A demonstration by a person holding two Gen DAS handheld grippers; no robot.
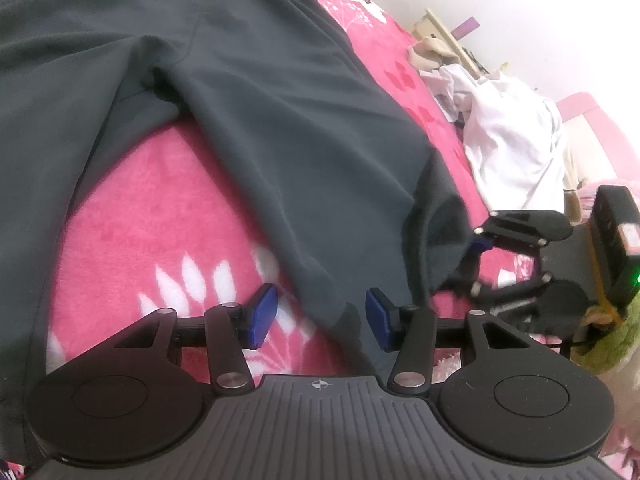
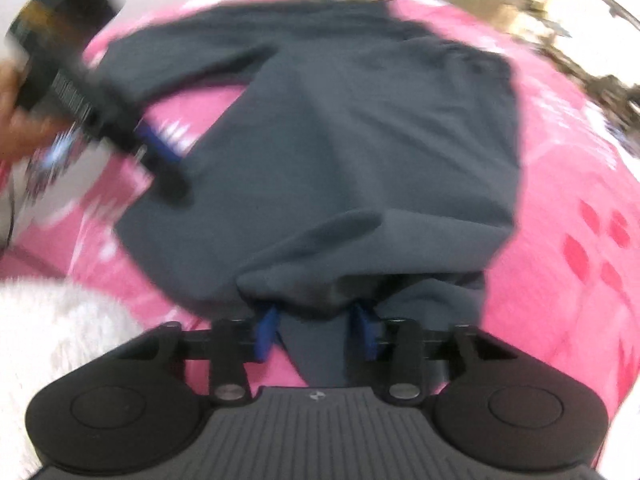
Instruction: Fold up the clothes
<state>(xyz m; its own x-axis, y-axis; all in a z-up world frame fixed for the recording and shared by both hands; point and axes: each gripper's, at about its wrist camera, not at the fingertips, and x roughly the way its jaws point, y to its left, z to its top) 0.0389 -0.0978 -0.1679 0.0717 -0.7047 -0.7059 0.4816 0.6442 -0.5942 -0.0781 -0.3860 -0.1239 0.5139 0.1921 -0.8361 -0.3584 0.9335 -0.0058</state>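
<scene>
Dark grey trousers (image 1: 260, 112) lie spread on a pink flowered blanket (image 1: 160, 216). My left gripper (image 1: 322, 316) is open, its blue pads either side of the hem of one trouser leg. My right gripper shows at the right of the left wrist view (image 1: 476, 264), at the outer edge of the same leg end. In the blurred right wrist view the trousers (image 2: 360, 140) fill the middle, and my right gripper (image 2: 316, 330) is open with a bunched fold of the cloth between its pads. The left gripper (image 2: 156, 148) appears there at upper left.
A heap of white clothes (image 1: 512, 136) lies on the blanket to the right. A pink chair (image 1: 592, 120) stands beyond it by the white wall. A white fluffy thing (image 2: 52, 332) sits at lower left in the right wrist view.
</scene>
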